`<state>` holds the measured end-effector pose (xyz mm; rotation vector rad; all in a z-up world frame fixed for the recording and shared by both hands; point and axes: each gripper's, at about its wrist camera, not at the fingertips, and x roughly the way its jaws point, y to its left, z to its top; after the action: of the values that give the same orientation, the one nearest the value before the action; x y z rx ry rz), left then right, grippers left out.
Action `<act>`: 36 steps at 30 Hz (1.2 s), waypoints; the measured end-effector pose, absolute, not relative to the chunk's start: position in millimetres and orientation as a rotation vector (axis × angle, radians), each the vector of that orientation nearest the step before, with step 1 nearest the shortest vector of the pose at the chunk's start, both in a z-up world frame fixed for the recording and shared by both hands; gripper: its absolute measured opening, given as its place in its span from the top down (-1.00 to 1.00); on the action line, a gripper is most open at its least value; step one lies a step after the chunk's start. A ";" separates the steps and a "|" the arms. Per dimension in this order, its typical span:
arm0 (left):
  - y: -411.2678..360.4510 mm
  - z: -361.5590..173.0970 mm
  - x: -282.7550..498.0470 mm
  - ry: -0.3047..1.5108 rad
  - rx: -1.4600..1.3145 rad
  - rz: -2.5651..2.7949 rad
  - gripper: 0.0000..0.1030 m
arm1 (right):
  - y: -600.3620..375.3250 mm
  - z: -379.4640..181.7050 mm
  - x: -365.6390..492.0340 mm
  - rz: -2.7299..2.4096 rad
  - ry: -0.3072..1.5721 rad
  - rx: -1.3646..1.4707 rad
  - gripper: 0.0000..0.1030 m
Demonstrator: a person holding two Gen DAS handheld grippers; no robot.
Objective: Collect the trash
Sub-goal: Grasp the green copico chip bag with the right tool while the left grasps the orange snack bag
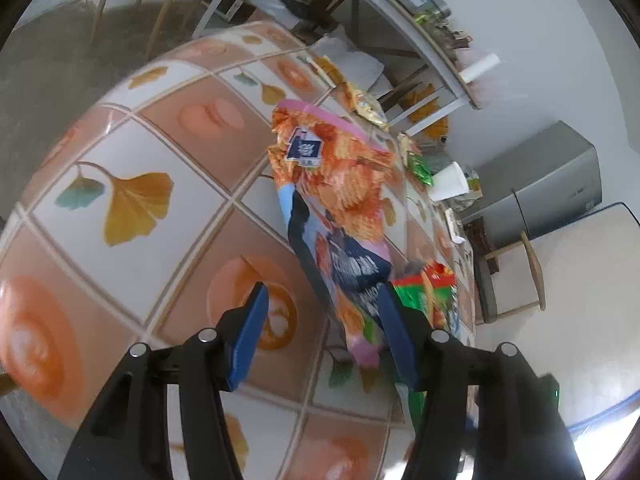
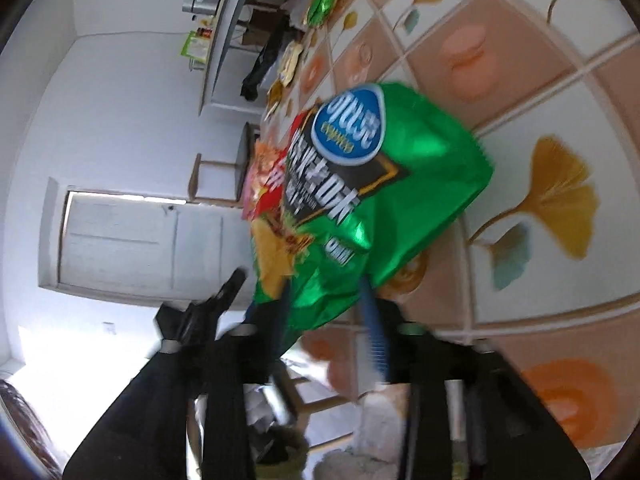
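Note:
A long orange and blue snack bag [image 1: 332,196] lies across the tiled table [image 1: 188,184]. Its lower end sits between the blue fingers of my left gripper [image 1: 324,316], resting against the right finger [image 1: 394,320]; the jaws stand wide and do not pinch it. A green snack bag [image 2: 400,184] with a blue oval logo fills the right wrist view, its bottom edge between the fingers of my right gripper [image 2: 326,312]. The picture is blurred, but the pads stand apart on either side of it. The same green bag [image 1: 428,292] shows beside the left gripper.
More wrappers lie along the table's far edge: a yellow one [image 1: 366,104], a green one [image 1: 420,168], and a white paper cup [image 1: 450,188]. A wooden chair [image 1: 516,276] and a grey fridge [image 1: 552,184] stand beyond. A white door [image 2: 120,236] faces the right gripper.

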<state>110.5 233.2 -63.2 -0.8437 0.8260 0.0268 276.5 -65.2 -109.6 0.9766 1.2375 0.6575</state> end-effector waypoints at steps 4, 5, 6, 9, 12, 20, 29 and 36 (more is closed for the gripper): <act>233.5 -71.1 125.8 0.835 -0.859 0.031 -0.05 | -63.0 -115.6 271.4 0.684 1.275 1.035 -0.16; 233.2 -72.2 127.7 0.835 -0.855 0.030 -0.04 | -62.8 -117.0 270.2 0.686 1.282 1.049 -0.17; 233.0 -73.6 129.6 0.834 -0.846 0.031 -0.04 | -61.0 -121.4 269.5 0.688 1.295 1.075 -0.17; 229.4 -78.5 137.9 0.844 -0.828 0.045 0.16 | -64.5 -128.6 265.8 0.694 1.311 1.133 -0.17; 231.2 -83.5 142.3 0.857 -0.846 0.041 0.51 | -64.1 -132.2 268.0 0.694 1.306 1.160 -0.16; 204.5 -72.2 142.0 0.857 -0.754 -0.072 0.90 | -68.0 -128.4 271.0 0.663 1.283 1.153 -0.08; 163.2 -64.3 130.1 0.905 -0.670 -0.205 0.94 | -111.2 -127.8 259.5 0.585 1.216 1.127 0.39; 159.4 -63.0 119.5 0.910 -0.651 -0.198 0.94 | -143.3 -123.5 244.8 0.520 1.202 1.064 0.52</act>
<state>119.5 159.4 -63.0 -0.6511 0.9102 -0.1983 244.8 -143.3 -123.5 1.0639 1.2017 0.5202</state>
